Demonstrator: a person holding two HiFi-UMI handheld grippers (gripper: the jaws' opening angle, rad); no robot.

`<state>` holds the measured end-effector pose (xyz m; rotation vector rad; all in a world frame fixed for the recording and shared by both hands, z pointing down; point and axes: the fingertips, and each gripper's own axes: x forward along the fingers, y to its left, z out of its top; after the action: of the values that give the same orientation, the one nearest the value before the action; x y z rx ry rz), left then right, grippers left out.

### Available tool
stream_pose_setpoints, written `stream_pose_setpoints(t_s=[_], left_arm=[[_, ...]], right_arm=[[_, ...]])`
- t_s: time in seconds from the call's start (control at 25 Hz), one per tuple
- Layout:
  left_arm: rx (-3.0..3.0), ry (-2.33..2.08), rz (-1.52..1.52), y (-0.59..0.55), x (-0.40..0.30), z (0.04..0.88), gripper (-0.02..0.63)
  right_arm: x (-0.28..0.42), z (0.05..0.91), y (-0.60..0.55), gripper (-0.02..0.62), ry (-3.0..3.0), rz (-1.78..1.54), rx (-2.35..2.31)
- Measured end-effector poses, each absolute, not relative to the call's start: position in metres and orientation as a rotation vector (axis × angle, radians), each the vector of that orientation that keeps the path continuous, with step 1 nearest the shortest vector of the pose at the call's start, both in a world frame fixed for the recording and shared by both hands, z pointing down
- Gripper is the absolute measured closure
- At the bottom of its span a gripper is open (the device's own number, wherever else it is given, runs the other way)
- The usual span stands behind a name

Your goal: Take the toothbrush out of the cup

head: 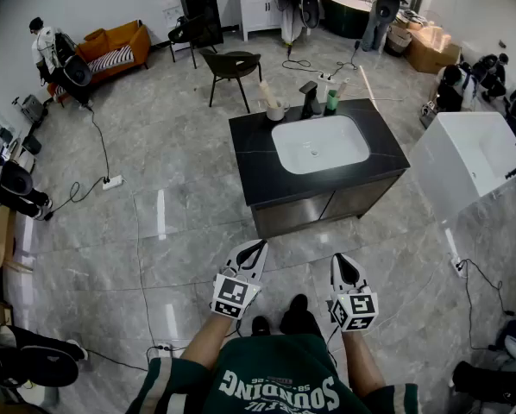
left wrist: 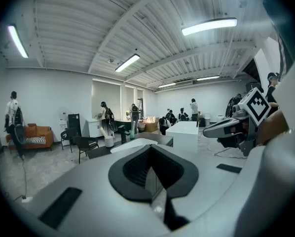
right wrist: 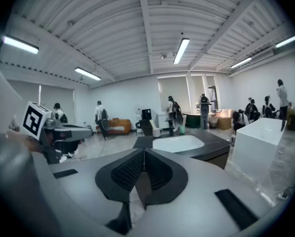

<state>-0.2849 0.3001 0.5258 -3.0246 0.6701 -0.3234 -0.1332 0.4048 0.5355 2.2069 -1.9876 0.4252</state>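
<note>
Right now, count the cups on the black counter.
1. The cup stands at the counter's far edge, left of the black faucet, with the toothbrush leaning in it. A second could hide behind the faucet.

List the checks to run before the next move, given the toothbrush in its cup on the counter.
1. The pale toothbrush stands in the white cup: ok.
2. The cup is located, on the far left corner of the black vanity counter, beside the black faucet: ok.
3. The left claw is empty, jaws together: ok.
4. The right claw is empty, jaws together: ok.
5. Both claws within reach of the cup: not ok. They are held near the body, with grey floor between them and the counter.
6. Which end of the toothbrush points up: cannot tell, too small.
</note>
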Motion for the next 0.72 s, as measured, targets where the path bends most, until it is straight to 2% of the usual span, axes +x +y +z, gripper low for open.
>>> stream_pose_setpoints(t_s=[0.72], left_arm=[[-3.044,0.612,-0.300,0.352,-0.320,0.523,0.595]], right_arm=[[-0.194,0.532,0.445,0.552,-1.996,0.422,2.184]])
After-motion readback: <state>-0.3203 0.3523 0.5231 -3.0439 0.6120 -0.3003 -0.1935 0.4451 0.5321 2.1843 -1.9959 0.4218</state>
